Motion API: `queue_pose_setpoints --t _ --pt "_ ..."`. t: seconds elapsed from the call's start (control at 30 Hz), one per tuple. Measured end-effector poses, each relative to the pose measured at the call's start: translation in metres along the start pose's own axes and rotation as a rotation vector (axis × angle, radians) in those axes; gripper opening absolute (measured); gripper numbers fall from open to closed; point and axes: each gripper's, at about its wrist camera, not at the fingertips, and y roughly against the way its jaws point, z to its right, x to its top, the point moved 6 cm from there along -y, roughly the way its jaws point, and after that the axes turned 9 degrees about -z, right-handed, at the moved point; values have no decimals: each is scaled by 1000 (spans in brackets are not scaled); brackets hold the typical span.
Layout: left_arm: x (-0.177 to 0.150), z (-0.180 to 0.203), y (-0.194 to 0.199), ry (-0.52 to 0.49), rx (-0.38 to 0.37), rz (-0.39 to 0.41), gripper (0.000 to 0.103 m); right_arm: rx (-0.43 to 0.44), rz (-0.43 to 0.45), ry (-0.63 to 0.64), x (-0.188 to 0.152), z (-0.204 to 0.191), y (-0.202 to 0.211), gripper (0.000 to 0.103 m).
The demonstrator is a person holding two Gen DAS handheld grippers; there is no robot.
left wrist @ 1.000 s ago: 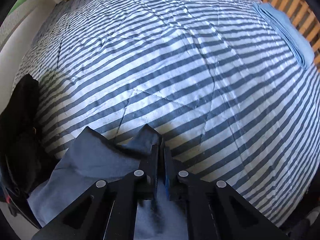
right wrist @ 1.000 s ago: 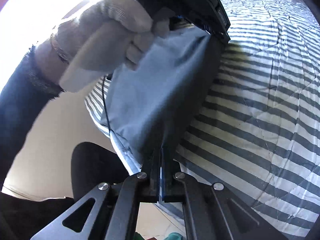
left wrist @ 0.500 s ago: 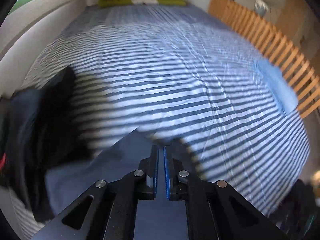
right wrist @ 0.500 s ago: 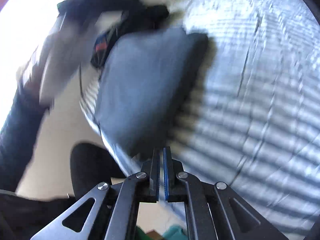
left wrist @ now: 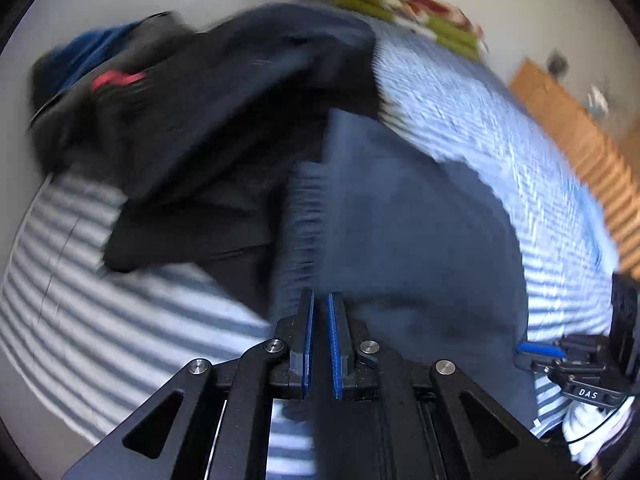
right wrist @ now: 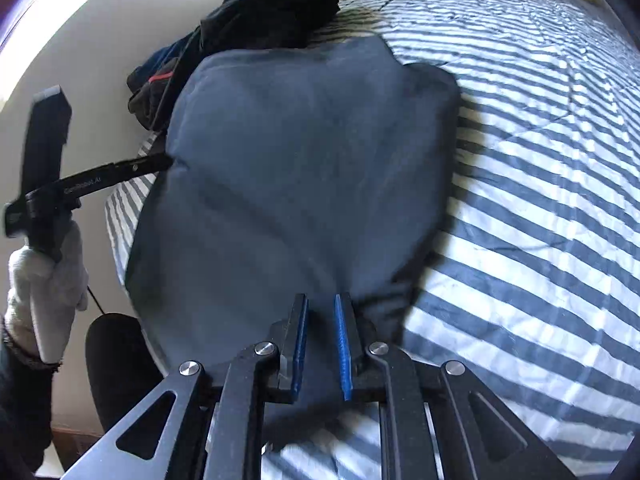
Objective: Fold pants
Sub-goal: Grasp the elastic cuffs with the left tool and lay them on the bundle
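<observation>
Dark blue-grey pants (right wrist: pixel 300 160) lie folded and flat on the striped bed cover (right wrist: pixel 540 200), near its left edge. My right gripper (right wrist: pixel 322 340) hovers at their near edge. Its jaws are opening, and the cloth lies under the gap without being pinched. My left gripper (left wrist: pixel 321 340) is over the same pants (left wrist: pixel 400 220), in a blurred view. Its jaws are opening too, with only a narrow gap and nothing pressed between the pads. In the right wrist view the left gripper (right wrist: pixel 166 160), held by a gloved hand (right wrist: pixel 44 280), reaches the pants' left edge. The right gripper (left wrist: pixel 536 350) shows at the left wrist view's right edge.
A pile of dark clothes (right wrist: pixel 272 12) with a red detail lies just beyond the pants, against the white wall. Striped cover (left wrist: pixel 100 300) stretches away to the right. A wooden slatted rail (left wrist: pixel 580 152) borders the far side. Green bedding (left wrist: pixel 420 4) lies at the head.
A second ago both grippers were shut on the hanging pants. Now the pants lie flat on the bed and both jaws have parted. The left gripper has swung and rolled towards the dark pile.
</observation>
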Motion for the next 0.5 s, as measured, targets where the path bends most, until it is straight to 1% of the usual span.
queue_pose_setpoints --t 0.03,0.07,0.1,0.13,0.17,0.23,0.27,0.3,0.33,0.4,0.43,0.47,0.5 --pt "-3 -9 9 23 -23 21 15 12 11 -16 1 1 7 17" --pt "-4 -13 15 34 -41 33 30 5 26 -43 1 4 15 23" --pt "-6 -16 19 39 -68 38 54 -7 42 -52 2 8 23 43" --pt "-7 -17 22 38 -93 38 67 -30 64 -55 4 12 28 61" --pt "-7 -15 21 31 -101 36 81 -50 85 -53 7 16 33 66" --pt "-6 -12 11 -6 -87 1 83 -71 77 -74 10 24 31 68" --pt "-5 -11 5 -21 -70 -14 83 -56 56 -94 13 28 27 68" --pt "-4 -9 -2 -25 -68 -26 83 -36 39 -109 17 29 22 68" --pt "0 -7 -12 -19 -88 -56 83 -4 19 -126 19 31 16 68" --pt "3 -9 -29 4 -136 -121 83 32 -8 -145 19 33 8 68" --pt "5 -13 -36 25 -142 -144 83 43 -18 -152 23 26 2 68" --pt "6 -15 -41 37 -157 -159 83 58 -29 -167 25 30 -2 68" --pt "5 -16 -44 44 -193 -176 83 72 -36 -181 24 36 -4 68"
